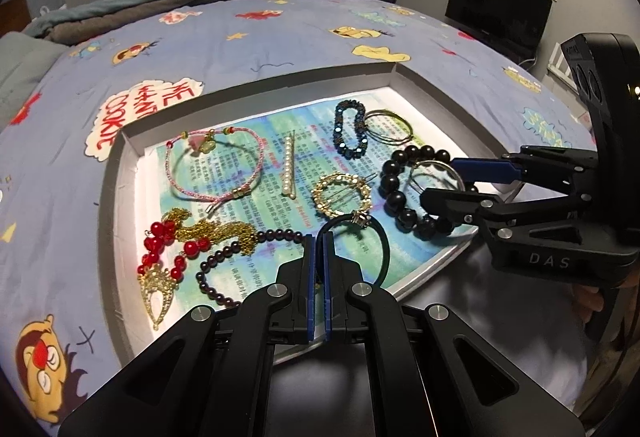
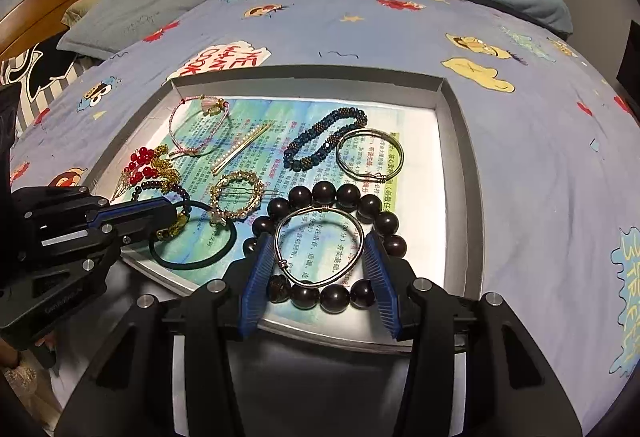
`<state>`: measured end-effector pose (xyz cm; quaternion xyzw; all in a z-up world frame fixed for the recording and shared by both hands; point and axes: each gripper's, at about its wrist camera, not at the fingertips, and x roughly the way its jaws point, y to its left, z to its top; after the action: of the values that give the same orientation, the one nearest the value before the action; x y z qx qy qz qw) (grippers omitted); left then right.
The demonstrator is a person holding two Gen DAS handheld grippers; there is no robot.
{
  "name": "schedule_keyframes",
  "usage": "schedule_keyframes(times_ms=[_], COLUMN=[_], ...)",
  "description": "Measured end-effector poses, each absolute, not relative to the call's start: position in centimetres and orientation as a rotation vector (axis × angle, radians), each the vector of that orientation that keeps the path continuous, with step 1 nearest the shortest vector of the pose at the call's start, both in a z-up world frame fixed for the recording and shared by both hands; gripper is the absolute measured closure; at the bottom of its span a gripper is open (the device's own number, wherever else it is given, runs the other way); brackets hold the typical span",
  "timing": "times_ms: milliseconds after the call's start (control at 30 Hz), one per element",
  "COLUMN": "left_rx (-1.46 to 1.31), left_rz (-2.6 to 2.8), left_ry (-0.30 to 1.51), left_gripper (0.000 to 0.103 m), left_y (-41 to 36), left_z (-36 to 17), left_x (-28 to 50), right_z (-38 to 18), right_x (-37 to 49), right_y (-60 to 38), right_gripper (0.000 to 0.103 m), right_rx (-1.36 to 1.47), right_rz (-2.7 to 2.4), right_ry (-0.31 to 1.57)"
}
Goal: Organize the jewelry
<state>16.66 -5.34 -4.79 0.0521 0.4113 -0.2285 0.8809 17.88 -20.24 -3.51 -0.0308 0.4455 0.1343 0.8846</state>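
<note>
Left gripper (image 1: 319, 237) clamped on black hair tie (image 1: 382, 241), frame centre; right gripper (image 2: 318, 257) spread around silver bangle (image 2: 320, 246) without touching.

Printed sheet (image 1: 256, 173) text — too blurred

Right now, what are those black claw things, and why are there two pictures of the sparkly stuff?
The claws are two pinching tools, one in each of a person's hands. Each has a camera looking along its fingers, so there is one picture per tool. A tray on the bed holds bracelets, hair clips and a necklace. The left gripper is pinched shut on the black hair tie. The right gripper is open, its fingers either side of the silver bangle, which lies inside the dark bead bracelet.
</note>
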Motion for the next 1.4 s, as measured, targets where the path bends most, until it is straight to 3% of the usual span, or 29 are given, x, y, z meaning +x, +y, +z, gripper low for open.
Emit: schedule_keyframes(times_ms=[467, 600, 733, 767, 833, 967, 1033, 1200, 1400], left_rx=[0.083, 0.083, 0.076, 0.073, 0.069, 0.085, 0.099, 0.118, 0.114], left_rz=[-0.478, -0.468, -0.449, -0.444, -0.427, -0.398, -0.380, -0.331, -0.285], left_ry=[0.872, 0.866, 0.858, 0.853, 0.834, 0.806, 0.793, 0.759, 0.735], left_gripper=[0.098, 0.076, 0.073, 0.071, 0.056, 0.050, 0.038, 0.024, 0.015], left_y=[-4.8, -4.7, -4.4, -4.3, -4.0, -3.6, -3.5, -2.9, -1.6], left_z=[-4.7, -4.4, -4.0, -3.9, -3.4, -2.5, -2.1, -0.6, 1.1], left_x=[16.8, 16.4, 15.6, 15.4, 14.8, 13.7, 13.3, 12.2, 10.5], right_z=[-2.9, -2.0, -1.1, -0.8, -0.5, 0.3, 0.8, 1.7, 2.7], right_x=[17.6, 16.6, 15.4, 14.9, 14.3, 13.1, 12.6, 11.7, 10.1], right_y=[-20.5, -20.9, -21.5, -21.7, -21.9, -22.5, -22.8, -22.9, -23.1], right_gripper=[0.054, 0.053, 0.046, 0.046, 0.042, 0.039, 0.032, 0.021, 0.009], right_rx=[-0.046, -0.032, -0.022, -0.026, -0.026, -0.022, -0.019, -0.027, -0.005], right_rz=[0.298, 0.303, 0.295, 0.291, 0.286, 0.284, 0.280, 0.271, 0.285], right_ry=[0.925, 0.892, 0.862, 0.852, 0.839, 0.814, 0.801, 0.776, 0.746])
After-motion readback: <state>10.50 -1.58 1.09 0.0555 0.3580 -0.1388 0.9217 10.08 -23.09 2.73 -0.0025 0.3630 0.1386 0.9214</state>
